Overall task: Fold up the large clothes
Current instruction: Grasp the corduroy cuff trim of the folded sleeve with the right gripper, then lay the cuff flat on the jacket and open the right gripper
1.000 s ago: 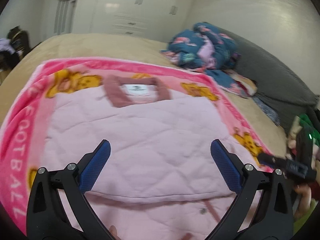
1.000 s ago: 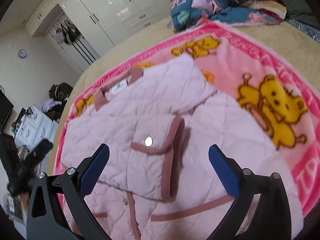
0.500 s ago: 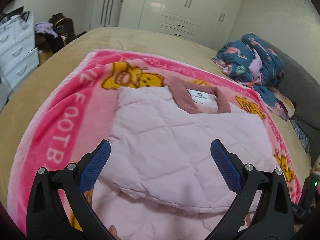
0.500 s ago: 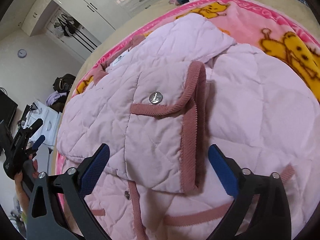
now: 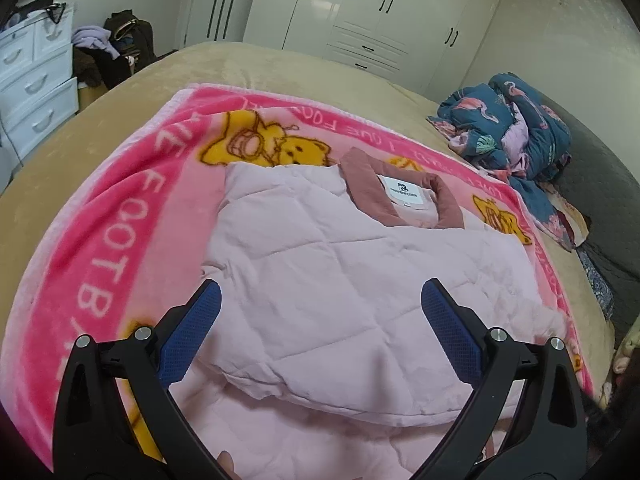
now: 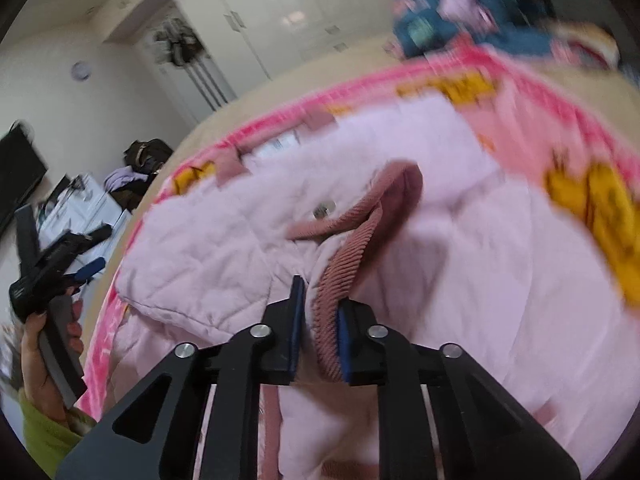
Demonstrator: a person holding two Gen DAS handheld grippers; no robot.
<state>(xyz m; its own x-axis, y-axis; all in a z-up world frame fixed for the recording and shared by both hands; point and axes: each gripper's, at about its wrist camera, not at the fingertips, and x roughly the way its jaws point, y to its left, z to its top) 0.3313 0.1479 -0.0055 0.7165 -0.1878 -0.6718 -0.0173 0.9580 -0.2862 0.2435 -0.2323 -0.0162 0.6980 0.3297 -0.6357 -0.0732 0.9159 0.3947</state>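
A pale pink quilted jacket [image 5: 340, 280] with dusty-rose corduroy trim lies partly folded on a bright pink cartoon blanket [image 5: 120, 208]. Its collar and label [image 5: 404, 192] point away from me. My left gripper [image 5: 320, 304] hovers open over the jacket's near folded edge, with nothing between its blue pads. In the right wrist view my right gripper [image 6: 320, 304] is shut on the ribbed rose cuff [image 6: 344, 264] of the folded sleeve, and the cuff is lifted and bunched. The left gripper [image 6: 80, 272] also shows there at far left, held in a hand.
The blanket lies on a tan bed [image 5: 280, 68]. A heap of blue flowered clothes [image 5: 516, 128] sits at the far right by a grey headboard [image 5: 600, 192]. White wardrobes [image 5: 380, 8] and a white drawer unit [image 5: 36, 80] stand beyond the bed.
My right gripper went from wide open over the folded sleeve to shut on its rose cuff, pulling it up. The left gripper swung left earlier, then stayed open and nearly still.
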